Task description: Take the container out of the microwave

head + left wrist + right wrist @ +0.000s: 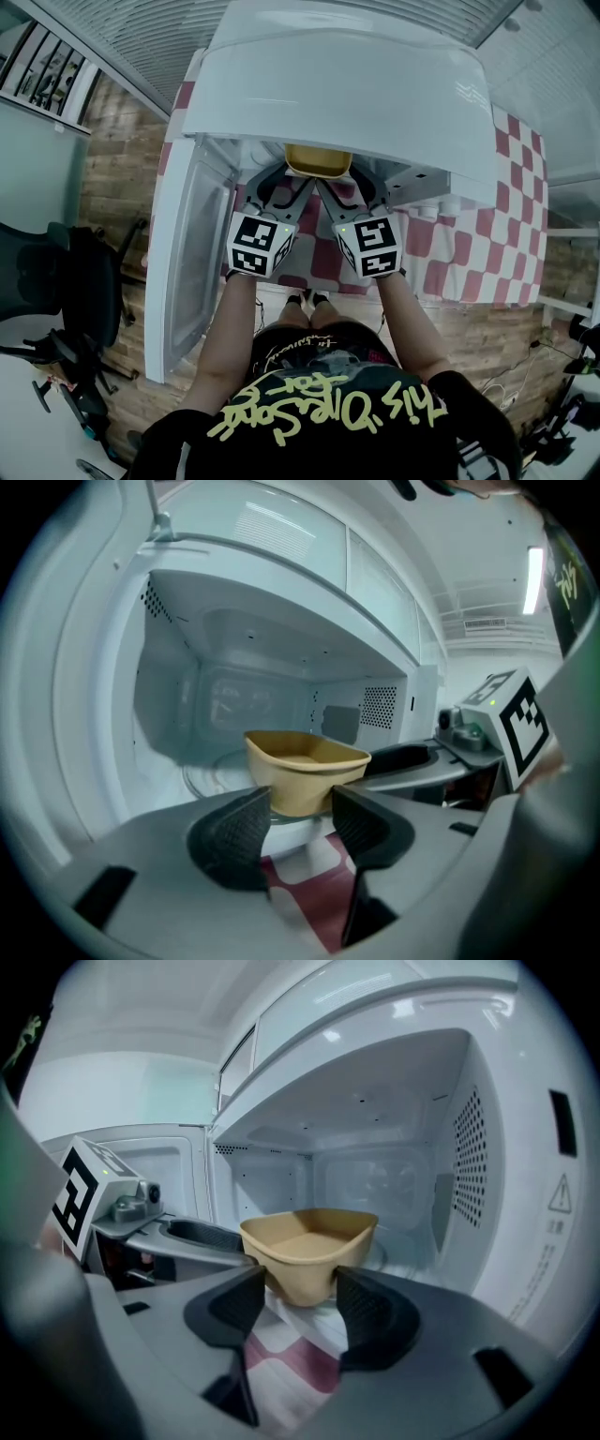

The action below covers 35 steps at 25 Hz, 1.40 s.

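A tan, empty, rounded container (319, 161) sits at the front of the open white microwave (337, 84), just under its top edge. My left gripper (284, 186) straddles the container's near left corner and my right gripper (347, 187) its near right corner. In the left gripper view the container (305, 761) fills the gap at the tips of the left gripper (298, 808), with the pads against its sides. In the right gripper view the container (309, 1241) likewise fills the gap at the tips of the right gripper (300, 1293). The glass turntable (211, 771) shows behind it.
The microwave door (187, 262) hangs open to the left, close beside my left arm. A red and white checked cloth (469, 253) covers the surface under the microwave. A black office chair (66, 281) stands on the wooden floor at the left.
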{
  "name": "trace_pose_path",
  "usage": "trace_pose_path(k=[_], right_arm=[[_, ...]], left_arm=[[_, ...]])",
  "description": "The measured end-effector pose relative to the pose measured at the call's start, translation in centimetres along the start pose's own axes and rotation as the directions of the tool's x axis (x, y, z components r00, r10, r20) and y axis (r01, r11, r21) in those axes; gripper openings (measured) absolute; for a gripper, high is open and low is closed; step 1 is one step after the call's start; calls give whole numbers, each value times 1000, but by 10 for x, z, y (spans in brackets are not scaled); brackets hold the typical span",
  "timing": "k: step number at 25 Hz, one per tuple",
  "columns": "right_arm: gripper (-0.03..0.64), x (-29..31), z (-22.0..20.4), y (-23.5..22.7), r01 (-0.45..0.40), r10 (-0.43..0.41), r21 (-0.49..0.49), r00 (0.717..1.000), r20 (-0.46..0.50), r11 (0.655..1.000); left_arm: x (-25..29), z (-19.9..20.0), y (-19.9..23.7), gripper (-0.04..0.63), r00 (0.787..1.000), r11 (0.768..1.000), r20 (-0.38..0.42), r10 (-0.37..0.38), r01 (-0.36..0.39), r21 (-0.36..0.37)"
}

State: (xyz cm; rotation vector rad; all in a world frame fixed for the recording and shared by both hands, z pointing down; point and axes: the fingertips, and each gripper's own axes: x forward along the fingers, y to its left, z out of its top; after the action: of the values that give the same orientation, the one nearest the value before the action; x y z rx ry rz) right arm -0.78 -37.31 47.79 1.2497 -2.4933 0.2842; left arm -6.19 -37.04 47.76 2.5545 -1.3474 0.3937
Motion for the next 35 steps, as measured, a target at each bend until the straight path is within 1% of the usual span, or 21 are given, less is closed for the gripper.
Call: trace_pose_path(k=[14, 20, 26, 30, 35], right_arm=[[244, -16, 2, 8, -21, 21, 4, 1000, 12, 1000], [242, -22, -2, 9, -40, 39, 13, 999, 10, 999], [242, -30, 0, 14, -59, 59, 10, 998, 24, 998], [242, -37, 1, 18, -81, 81, -2, 996, 37, 997], [242, -46, 1, 21, -105, 106, -14, 993, 60, 994]], left_arm=[[-14, 4, -13, 209, 1000, 1000, 4, 13, -13, -2], [-18, 3, -19, 209, 1000, 1000, -13, 19, -19, 7], [-26, 3, -25, 209, 999, 999, -10, 46, -46, -23], [-34, 5, -31, 209, 998, 998, -1, 66, -66, -26], [-42, 5, -38, 209, 994, 994, 8, 107, -107, -8]])
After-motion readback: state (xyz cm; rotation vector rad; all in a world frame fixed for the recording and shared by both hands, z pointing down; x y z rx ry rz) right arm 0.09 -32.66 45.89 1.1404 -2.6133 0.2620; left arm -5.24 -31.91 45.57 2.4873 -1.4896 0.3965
